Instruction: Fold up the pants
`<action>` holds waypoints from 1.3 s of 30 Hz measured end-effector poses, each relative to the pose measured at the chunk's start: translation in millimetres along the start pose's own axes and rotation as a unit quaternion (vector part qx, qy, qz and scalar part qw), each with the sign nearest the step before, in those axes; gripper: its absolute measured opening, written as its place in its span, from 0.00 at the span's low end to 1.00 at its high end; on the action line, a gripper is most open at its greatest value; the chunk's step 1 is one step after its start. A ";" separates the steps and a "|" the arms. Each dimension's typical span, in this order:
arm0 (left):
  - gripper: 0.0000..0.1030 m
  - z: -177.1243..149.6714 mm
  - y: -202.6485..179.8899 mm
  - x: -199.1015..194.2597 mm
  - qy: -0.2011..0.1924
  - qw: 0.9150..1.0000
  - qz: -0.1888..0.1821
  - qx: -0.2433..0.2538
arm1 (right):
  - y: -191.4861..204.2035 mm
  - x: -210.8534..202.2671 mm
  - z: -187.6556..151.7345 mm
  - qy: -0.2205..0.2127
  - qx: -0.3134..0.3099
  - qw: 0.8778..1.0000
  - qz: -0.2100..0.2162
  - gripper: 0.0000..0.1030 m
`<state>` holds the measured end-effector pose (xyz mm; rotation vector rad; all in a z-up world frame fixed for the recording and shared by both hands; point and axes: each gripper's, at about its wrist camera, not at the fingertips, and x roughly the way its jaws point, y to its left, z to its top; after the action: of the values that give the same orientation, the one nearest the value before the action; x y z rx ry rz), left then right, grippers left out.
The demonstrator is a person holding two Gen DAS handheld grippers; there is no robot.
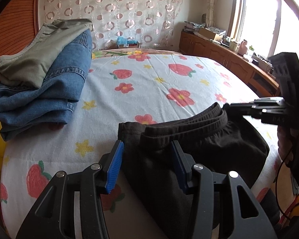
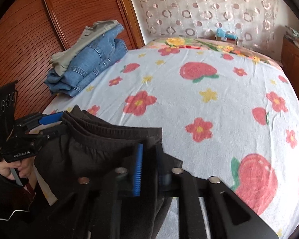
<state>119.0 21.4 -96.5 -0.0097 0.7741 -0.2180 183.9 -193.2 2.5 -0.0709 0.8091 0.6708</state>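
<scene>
Dark brown pants (image 1: 199, 139), folded in layers with the waistband stacked, lie at the near edge of the bed; they also show in the right wrist view (image 2: 101, 139). My left gripper (image 1: 147, 149) is open, its blue pads astride the left end of the folded pants. My right gripper (image 2: 149, 159) has its jaws close together around the pants' right end and holds the fabric. The right gripper also shows from the side in the left wrist view (image 1: 229, 106), at the waistband's right end. The left gripper appears in the right wrist view (image 2: 49, 119) at the pants' left end.
A flowered, strawberry-print sheet covers the bed (image 1: 149, 79). Folded blue jeans (image 1: 55, 87) with a grey-green garment (image 1: 39, 59) on top are stacked at the far left, by a wooden slatted wall (image 2: 29, 39). A wooden cabinet (image 1: 219, 53) with clutter runs under the window at the right.
</scene>
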 end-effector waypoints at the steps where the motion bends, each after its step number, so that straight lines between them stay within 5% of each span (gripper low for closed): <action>1: 0.48 0.1 0.0 0.2 0.000 1.000 0.000 -0.002 | 0.6 -1.7 -0.2 -0.006 0.002 1.000 -0.004 0.08; 7: 0.48 1.1 0.2 -8.0 -0.013 1.000 -0.008 -0.010 | 2.2 -12.0 -1.0 -0.054 0.015 0.998 -0.036 0.06; 13: 0.48 4.3 -1.2 -14.2 -0.015 1.000 -0.018 -0.010 | 0.3 4.8 -8.7 -0.021 0.020 0.998 -0.053 0.06; 22: 0.48 4.7 -10.5 -13.7 -0.008 1.000 -0.024 0.000 | 2.5 -2.1 -9.6 -0.027 0.013 0.998 -0.056 0.06; 35: 0.48 1.3 -17.8 -16.0 -0.006 1.000 -0.030 0.006 | 17.6 -33.0 -32.1 -0.039 -0.007 0.998 -0.054 0.15; 39: 0.48 0.0 -17.0 -15.4 -0.004 1.000 -0.027 0.002 | 21.4 -40.1 -40.3 -0.036 -0.011 0.998 -0.057 0.28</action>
<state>105.0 7.9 -84.4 -0.0282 0.7658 -0.2704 125.5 -209.8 6.0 -0.1111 0.7226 0.5703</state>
